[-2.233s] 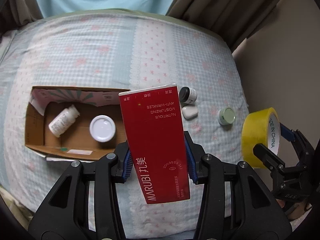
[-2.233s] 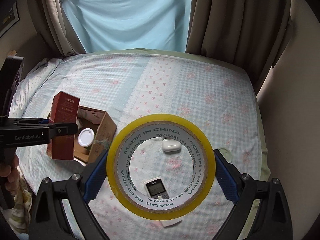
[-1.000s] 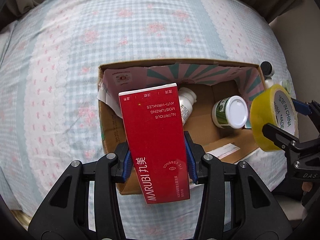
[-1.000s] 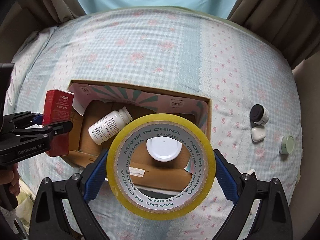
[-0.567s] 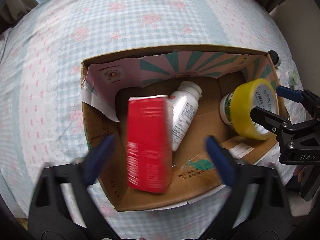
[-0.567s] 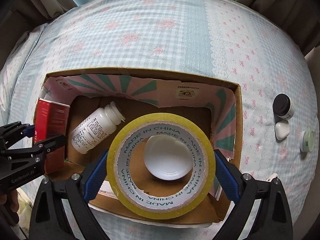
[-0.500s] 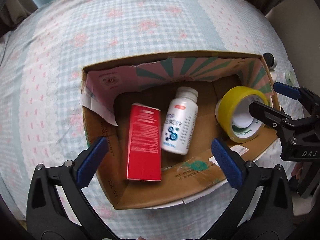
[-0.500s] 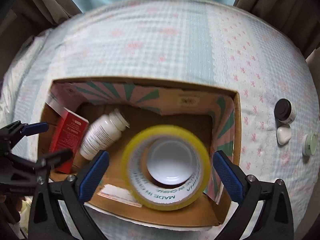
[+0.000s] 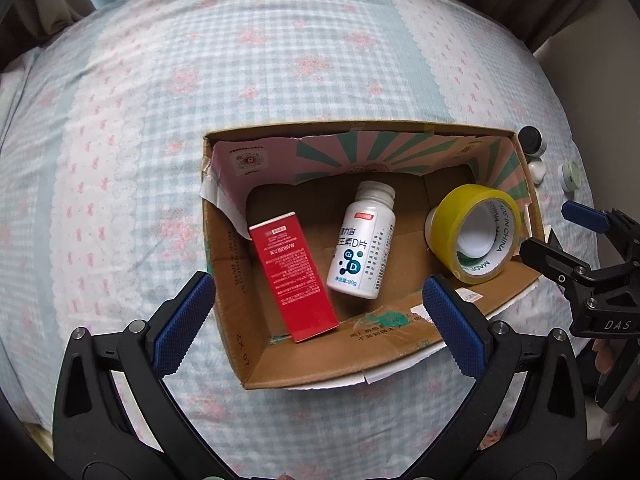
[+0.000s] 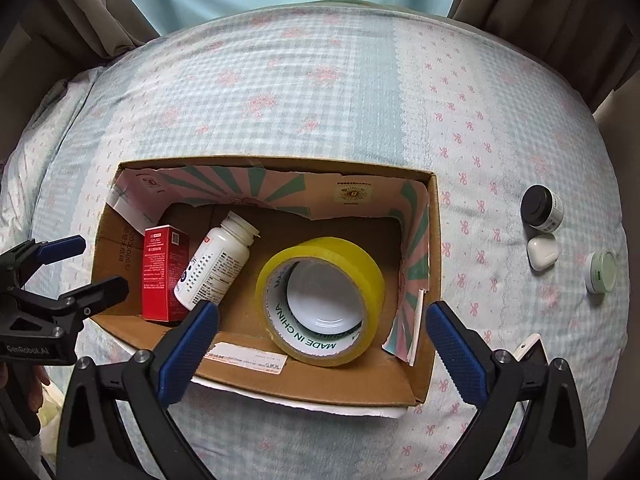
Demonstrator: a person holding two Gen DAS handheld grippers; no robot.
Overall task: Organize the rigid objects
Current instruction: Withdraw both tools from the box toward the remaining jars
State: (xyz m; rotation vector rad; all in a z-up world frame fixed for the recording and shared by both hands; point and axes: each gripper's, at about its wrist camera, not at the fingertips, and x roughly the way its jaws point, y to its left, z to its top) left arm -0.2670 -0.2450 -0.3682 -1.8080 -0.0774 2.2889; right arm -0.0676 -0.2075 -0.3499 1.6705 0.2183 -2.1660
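Bedspread (image 10: 320,80) carries one cardboard box (image 10: 434,240) holding one red carton (image 9: 292,276), one white bottle (image 9: 362,248), both lengthwise, cap away; one tape roll (image 10: 320,300). My left gripper (image 9: 316,304) and right gripper (image 10: 322,332) gape empty.

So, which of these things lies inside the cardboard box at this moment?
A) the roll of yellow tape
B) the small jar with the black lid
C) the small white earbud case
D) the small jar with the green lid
A: the roll of yellow tape rests inside the cardboard box, tilted over a white lid, while the three small things lie on the bed cover outside it.
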